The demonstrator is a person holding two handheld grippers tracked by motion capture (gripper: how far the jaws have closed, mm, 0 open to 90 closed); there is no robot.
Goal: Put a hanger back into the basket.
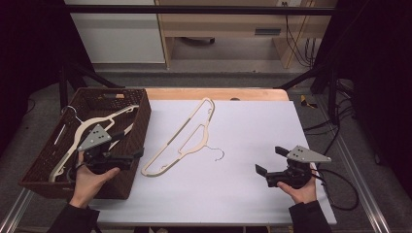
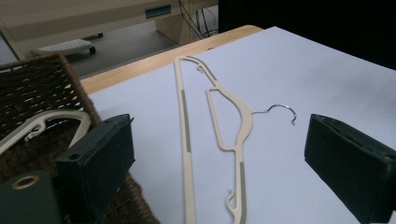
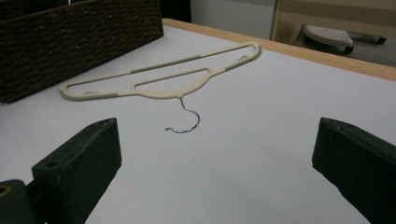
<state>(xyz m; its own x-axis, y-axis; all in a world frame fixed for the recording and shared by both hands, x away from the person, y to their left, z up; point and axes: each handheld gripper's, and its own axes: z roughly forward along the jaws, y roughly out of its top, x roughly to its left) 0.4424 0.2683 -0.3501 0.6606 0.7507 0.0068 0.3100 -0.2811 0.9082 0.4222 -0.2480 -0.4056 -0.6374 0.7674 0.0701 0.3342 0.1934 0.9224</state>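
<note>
Hangers are what I am sorting: one cream hanger already lies inside the wicker basket (image 1: pixel 141 104) at nine o'clock on the desk (image 1: pixel 252 194), and the second hanger (image 1: pixel 182 138) rests flat on the white surface near the centre, just beside the basket's right wall. Its long bar runs from about one o'clock down to seven o'clock, and its small wire hook (image 1: pixel 217 153) points toward my right side at roughly four o'clock.

I judge the step in hand to be the turn from the stowed hanger to the loose one. My left tongs (image 1: pixel 138 153) hover over the basket's near right corner with jaws wide apart and nothing between them, aimed across at the loose hanger. My right tongs (image 1: pixel 269 160) sit low at four o'clock, jaws also spread and empty, facing the hook.

Next, I think one pair must close on a thin flat arm lying flush on the desk, so a jaw tip has to slide under the edge, or grip near the neck.
</note>
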